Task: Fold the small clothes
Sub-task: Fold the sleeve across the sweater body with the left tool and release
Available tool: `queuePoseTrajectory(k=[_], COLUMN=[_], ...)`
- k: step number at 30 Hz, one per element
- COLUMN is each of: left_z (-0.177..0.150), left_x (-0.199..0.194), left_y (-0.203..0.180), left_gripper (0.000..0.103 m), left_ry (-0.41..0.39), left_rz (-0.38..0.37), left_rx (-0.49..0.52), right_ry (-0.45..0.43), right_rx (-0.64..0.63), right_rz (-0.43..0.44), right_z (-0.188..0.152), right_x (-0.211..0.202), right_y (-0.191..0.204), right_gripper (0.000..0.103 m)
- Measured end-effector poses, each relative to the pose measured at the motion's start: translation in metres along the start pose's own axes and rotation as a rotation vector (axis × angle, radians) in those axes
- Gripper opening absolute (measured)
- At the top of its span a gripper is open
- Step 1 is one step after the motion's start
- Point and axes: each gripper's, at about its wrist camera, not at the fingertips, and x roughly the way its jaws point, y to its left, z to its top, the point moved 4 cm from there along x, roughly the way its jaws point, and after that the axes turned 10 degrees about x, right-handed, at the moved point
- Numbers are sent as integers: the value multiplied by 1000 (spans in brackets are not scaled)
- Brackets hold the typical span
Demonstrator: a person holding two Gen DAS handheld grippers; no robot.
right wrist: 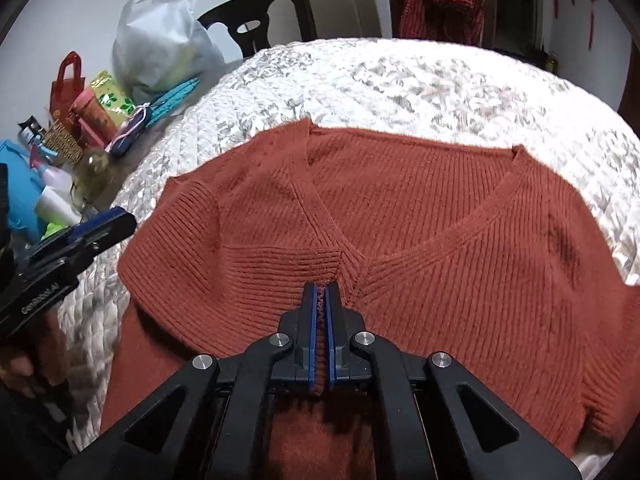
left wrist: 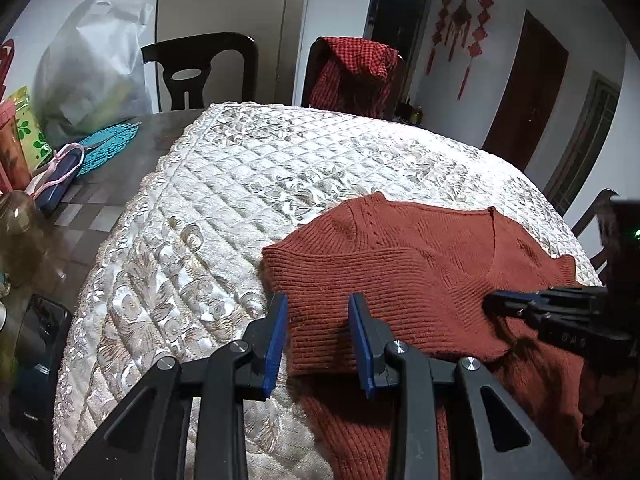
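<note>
Right gripper (right wrist: 320,300): jaws pinched shut on a ridge of the rust-red knit sweater (right wrist: 420,216), fabric showing between the blue pads right below the point of the V-neck.

Left gripper (left wrist: 318,312): jaws partly apart, nothing pinched. They hover over the sweater's folded-in sleeve (left wrist: 340,276), left pad at the sleeve's outer edge; can't tell if the pads touch the knit. From the right wrist view the left gripper sits just off the sweater's left side, with the person's hand (right wrist: 24,364) behind it.

Sweater lies flat, front up, on the quilted floral cloth (left wrist: 248,168) that covers most of the desk, toward the near edge, neckline pointing to the far edge. The left sleeve is folded across the chest, its ribbed cuff ending near the V. The hem end hangs toward the cameras.

Left side of the desk (left wrist: 120,156), bare dark surface: teal mat (left wrist: 110,144), white plastic bag (left wrist: 92,68), red gift bag (right wrist: 68,80), bottles and small clutter.

Beyond the far edge: two dark chairs, one empty (left wrist: 200,68), one draped with a red checked garment (left wrist: 354,74). Red knot ornaments (left wrist: 460,28) on the wall.
</note>
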Motion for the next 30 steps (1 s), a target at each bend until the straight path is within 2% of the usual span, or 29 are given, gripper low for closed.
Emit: queuePoseTrajectory(k=[5, 9, 11, 14, 17, 20, 23, 24, 28, 30], left_z=[0, -12, -13, -8, 1, 6, 3, 2, -5, -11], left_x=[7, 31, 28, 16, 14, 27, 47, 47, 24, 15], left_y=[-7, -14, -14, -11, -10, -11, -13, -13, -21, -24], left_gripper=[33, 33, 33, 33, 33, 33, 34, 33, 33, 33], left_ry=[6, 89, 85, 53, 33, 55, 110, 103, 90, 84], left_rz=[-26, -40, -34, -38, -5, 1, 0, 7, -12, 14], left_rx=[28, 48, 52, 40, 46, 42, 50, 54, 59, 71], right_ry=[-93, -42, -24, -78, -99, -72, -18, -25, -54, -58], right_rx=[39, 93, 109, 93, 71, 42, 38, 37, -3, -23], right_rz=[-15, -51, -39, -49, -42, -50, -69, -62, -70, -54], right_z=[10, 10, 8, 9, 15, 18, 18, 18, 7, -3], right_x=[-24, -5, -3, -21, -26, -13, 10, 10, -14, -24], right_y=[-19, -41, -44, -43, -37, -31, -36, -36, -28, -22], right_gripper=[3, 3, 4, 4, 4, 4, 4, 4, 5, 5])
